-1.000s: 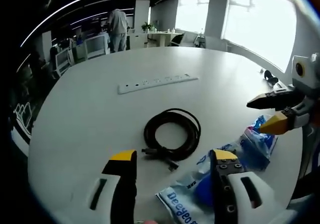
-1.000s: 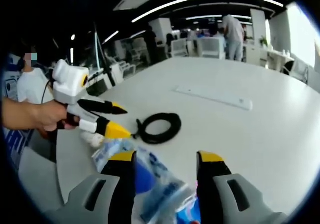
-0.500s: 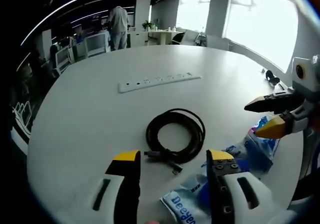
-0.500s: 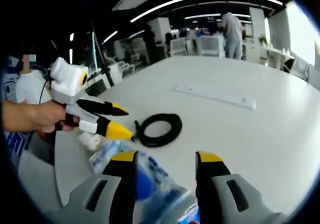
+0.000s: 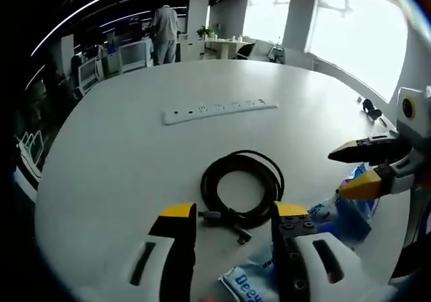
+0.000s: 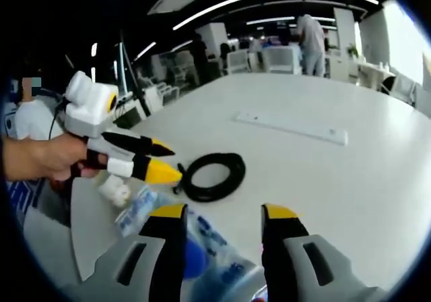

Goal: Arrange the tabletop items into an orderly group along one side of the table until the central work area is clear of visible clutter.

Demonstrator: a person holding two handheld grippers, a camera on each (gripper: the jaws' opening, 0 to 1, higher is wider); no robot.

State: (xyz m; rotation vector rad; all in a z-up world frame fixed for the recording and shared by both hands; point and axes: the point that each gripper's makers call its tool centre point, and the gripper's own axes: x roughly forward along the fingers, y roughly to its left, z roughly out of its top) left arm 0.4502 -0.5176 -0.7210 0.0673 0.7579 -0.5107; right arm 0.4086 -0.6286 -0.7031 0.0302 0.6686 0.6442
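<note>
White table [image 5: 101,154] carries a stiff power strip [image 5: 219,110] toward its far edge, a limp coiled black cable [image 5: 241,189] mid-surface, and crinkly, slippery blue-printed plastic packets [image 6: 202,245] at the near edge. I judge the cable light; grip across its bundled strands. Left gripper [image 5: 229,214] and right gripper [image 6: 219,214] both stand spread, empty. Since earlier, the left gripper has edged nearer the coil.

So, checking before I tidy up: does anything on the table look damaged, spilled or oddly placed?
Nothing looks damaged or spilled. The coiled black cable sits mid-table, the white power strip lies flat beyond it, and crumpled blue-and-white plastic packets are bunched loosely near the edge.
</note>
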